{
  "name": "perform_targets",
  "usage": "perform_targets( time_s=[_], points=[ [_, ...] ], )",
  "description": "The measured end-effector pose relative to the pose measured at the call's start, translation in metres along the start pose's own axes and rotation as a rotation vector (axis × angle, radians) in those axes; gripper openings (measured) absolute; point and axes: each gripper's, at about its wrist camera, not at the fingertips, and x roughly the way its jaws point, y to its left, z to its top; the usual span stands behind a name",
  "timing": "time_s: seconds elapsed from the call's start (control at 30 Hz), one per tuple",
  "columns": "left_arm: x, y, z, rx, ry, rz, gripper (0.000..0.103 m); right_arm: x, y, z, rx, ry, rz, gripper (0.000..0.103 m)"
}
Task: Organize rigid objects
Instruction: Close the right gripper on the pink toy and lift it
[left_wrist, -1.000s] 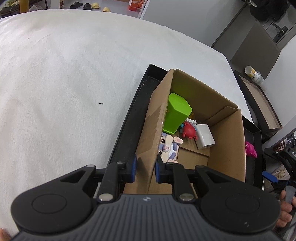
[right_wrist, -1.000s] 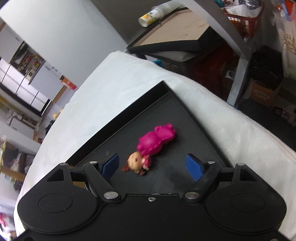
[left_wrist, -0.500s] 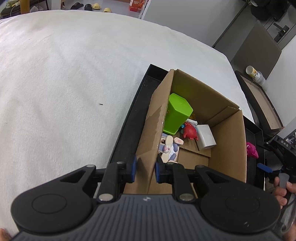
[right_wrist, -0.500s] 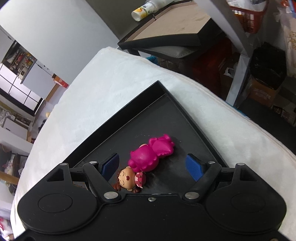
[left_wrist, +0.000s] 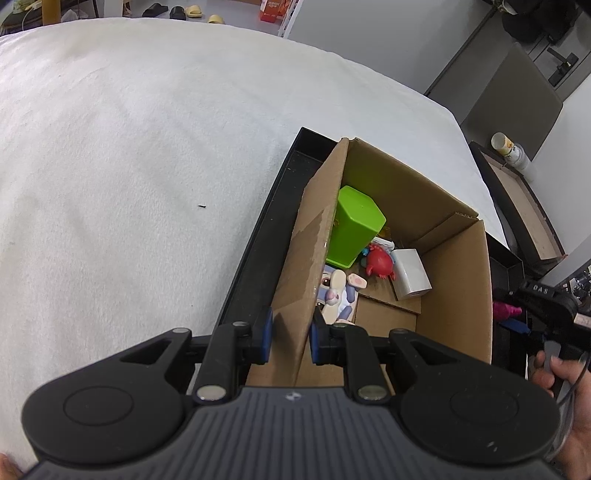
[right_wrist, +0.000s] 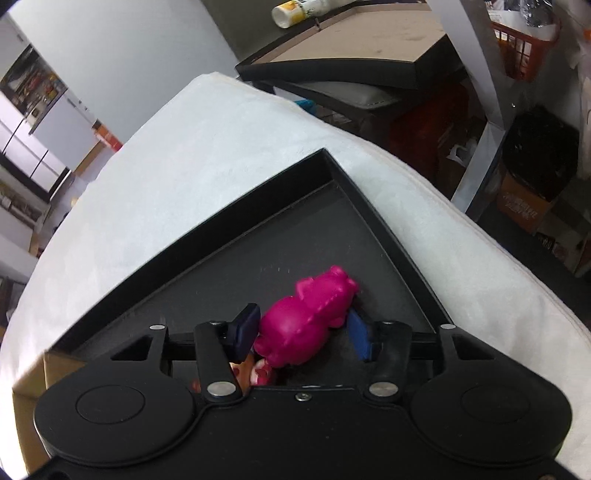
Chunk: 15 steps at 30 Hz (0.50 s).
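Note:
My left gripper (left_wrist: 290, 334) is shut on the near left wall of the cardboard box (left_wrist: 454, 295), which stands in the black tray (left_wrist: 255, 254). Inside the box lie a green cup (left_wrist: 354, 225), a red crab toy (left_wrist: 378, 262), a small white box (left_wrist: 412, 275) and a bunny figure (left_wrist: 338, 295). A pink doll (right_wrist: 306, 317) lies on the tray floor (right_wrist: 221, 229) to the right of the box. My right gripper (right_wrist: 301, 330) is closing around the doll's body, its blue pads against both sides. The doll's head is mostly hidden under the gripper.
The tray sits on a white cloth-covered table (left_wrist: 129, 166), near its right edge (right_wrist: 461, 236). Beyond that edge stand a dark side table (right_wrist: 351, 48) with a bottle (right_wrist: 306, 9), an orange basket (right_wrist: 524, 40) and floor boxes (right_wrist: 524, 210). A hand (left_wrist: 565, 373) holds the right gripper.
The right gripper moved forward and down over the doll, and its jaws went from wide apart to closed against the doll's body. The left gripper and box have not moved.

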Motion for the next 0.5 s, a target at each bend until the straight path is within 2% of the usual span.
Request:
perform_targets(
  time_s=[0.27, 0.5],
  points=[
    [-0.001, 0.0, 0.0, -0.003, 0.001, -0.001, 0.017, -0.012, 0.001, -0.011, -0.029, 0.046, -0.022, 0.05],
    [-0.001, 0.002, -0.001, -0.003, -0.001, -0.004, 0.018, -0.037, 0.003, -0.016, -0.024, 0.029, 0.016, 0.05]
  ],
)
